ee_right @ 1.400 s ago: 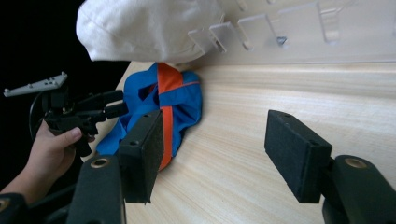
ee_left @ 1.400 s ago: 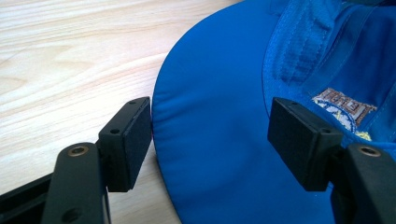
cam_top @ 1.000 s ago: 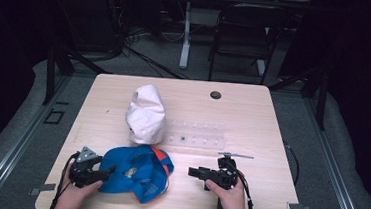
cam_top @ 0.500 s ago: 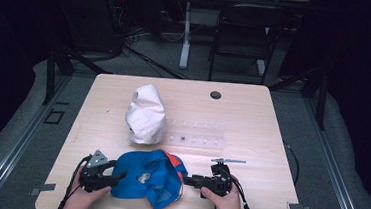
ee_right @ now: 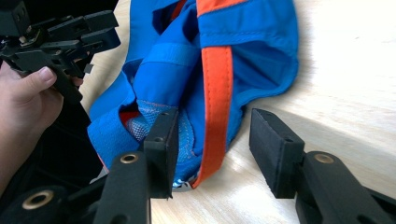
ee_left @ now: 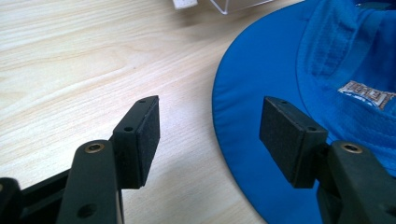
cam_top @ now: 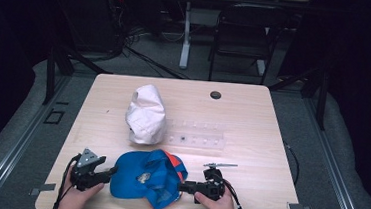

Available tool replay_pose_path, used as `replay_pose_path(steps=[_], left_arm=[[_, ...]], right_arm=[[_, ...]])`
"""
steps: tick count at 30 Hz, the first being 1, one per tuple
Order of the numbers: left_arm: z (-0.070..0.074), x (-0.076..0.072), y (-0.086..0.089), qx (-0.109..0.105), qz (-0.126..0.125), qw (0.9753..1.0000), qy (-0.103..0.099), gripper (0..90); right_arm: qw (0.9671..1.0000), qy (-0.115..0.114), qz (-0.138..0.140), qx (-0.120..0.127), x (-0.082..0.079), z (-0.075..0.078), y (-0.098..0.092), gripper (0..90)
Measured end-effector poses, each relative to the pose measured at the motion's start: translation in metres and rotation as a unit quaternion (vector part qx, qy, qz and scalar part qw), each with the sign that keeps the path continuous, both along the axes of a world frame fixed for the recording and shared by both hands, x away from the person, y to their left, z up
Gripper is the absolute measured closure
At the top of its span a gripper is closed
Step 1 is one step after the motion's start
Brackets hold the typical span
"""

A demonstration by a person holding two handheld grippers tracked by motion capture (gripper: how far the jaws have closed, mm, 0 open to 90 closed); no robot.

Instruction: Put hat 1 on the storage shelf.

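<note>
The desk carries a white cap at its middle, a clear plastic tray just to that cap's right, and near the front edge the blue cap with orange trim, which lies between the two tools. A second ago the blue cap sat a little farther up the desk, close under the white one, with the tools wide apart on either side; half a second ago it had come toward the person and both tools had closed in on it. Now it rests flat at the front edge, well apart from the white cap, its brim toward the left tool and its folded crown and orange band toward the right tool. Both tools stand wide open and hold nothing — the left one's jaws straddle the rim of the brim without pinching it, and the right one's jaws gape around the bunched fabric and orange strip at the cap's open side. My reading is that the cap has just been set down or repositioned and let go, so the next move calls for a fresh grip — likely on brim and crown edge together.
</note>
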State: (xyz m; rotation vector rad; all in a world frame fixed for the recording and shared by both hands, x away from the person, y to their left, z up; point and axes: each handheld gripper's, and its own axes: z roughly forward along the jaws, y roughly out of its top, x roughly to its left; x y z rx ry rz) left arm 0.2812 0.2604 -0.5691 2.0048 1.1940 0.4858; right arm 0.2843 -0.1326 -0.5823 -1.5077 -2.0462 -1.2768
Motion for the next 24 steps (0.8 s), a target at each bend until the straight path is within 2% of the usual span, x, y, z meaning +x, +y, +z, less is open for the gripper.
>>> replay_pose_path(steps=[4, 6, 9, 14, 18, 21, 24], left_arm=[[0.000, -0.001, 0.001, 0.006, -0.002, 1.0000, 0.005, 38.6], [-0.001, -0.001, 0.001, 0.000, -0.001, 1.0000, 0.002, 38.6], [-0.001, -0.001, 0.001, 0.001, -0.001, 1.0000, 0.003, 38.6], [-0.001, -0.002, 0.002, -0.001, 0.001, 1.0000, 0.003, 38.6], [-0.001, -0.002, 0.003, -0.001, 0.000, 1.0000, 0.000, 38.6], [-0.001, -0.002, 0.003, 0.000, 0.000, 1.0000, 0.000, 38.6], [-0.001, -0.003, 0.003, -0.001, 0.002, 1.0000, -0.001, 38.6]], right_arm=[[0.9999, 0.008, 0.007, 0.003, 0.001, -0.003, 0.004, 53.5], [0.9999, 0.010, 0.012, 0.002, 0.001, -0.004, 0.006, 54.0], [0.9996, 0.018, 0.017, 0.013, 0.001, -0.004, 0.007, 56.6], [0.9984, 0.030, 0.010, 0.047, 0.001, 0.000, 0.005, 63.4], [0.9980, 0.028, -0.005, 0.057, 0.001, 0.002, 0.002, 68.6], [0.9968, 0.048, -0.010, 0.063, 0.001, 0.006, -0.003, 75.5], [0.9967, 0.051, -0.015, 0.062, 0.001, 0.009, -0.004, 77.0]])
